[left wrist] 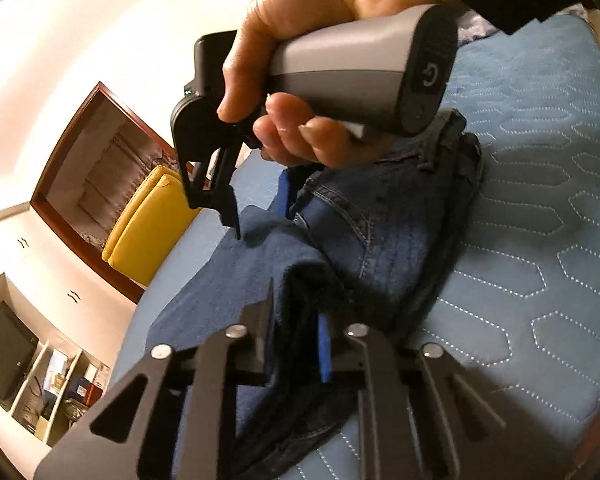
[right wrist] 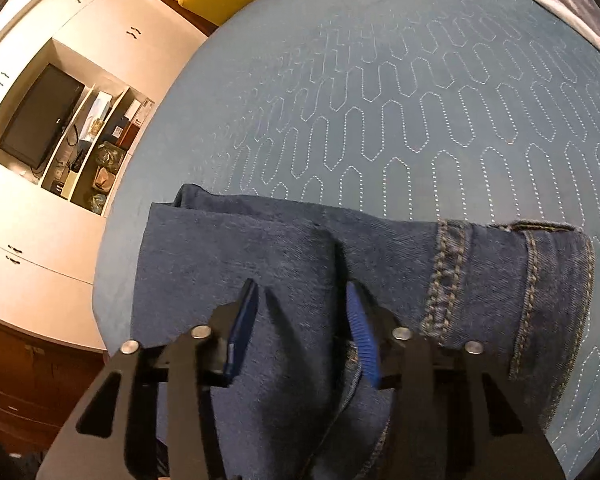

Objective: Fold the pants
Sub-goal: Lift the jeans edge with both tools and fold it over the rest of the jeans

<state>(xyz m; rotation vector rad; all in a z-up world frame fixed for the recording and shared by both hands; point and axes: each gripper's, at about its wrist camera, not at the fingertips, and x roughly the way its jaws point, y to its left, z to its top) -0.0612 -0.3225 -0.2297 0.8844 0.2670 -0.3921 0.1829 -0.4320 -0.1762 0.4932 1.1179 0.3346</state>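
Dark blue jeans (left wrist: 384,224) lie partly folded on a blue quilted bed (left wrist: 540,240), the waistband towards the far end. My left gripper (left wrist: 296,344) is shut on a thick raised fold of denim at the near edge. A hand holds my right gripper (left wrist: 260,216) just beyond, its fingertips down in the denim. In the right wrist view, my right gripper (right wrist: 302,324) has a wide bundle of the jeans (right wrist: 292,248) between its blue pads (right wrist: 360,332), jaws held apart by the layers. A stitched hem (right wrist: 556,280) lies to the right.
The bed (right wrist: 420,100) stretches bare beyond the jeans. A yellow chair (left wrist: 148,224) stands past the bed's far edge. White cabinets with a dark screen (right wrist: 40,116) and cluttered shelves (right wrist: 100,148) line the wall on the left.
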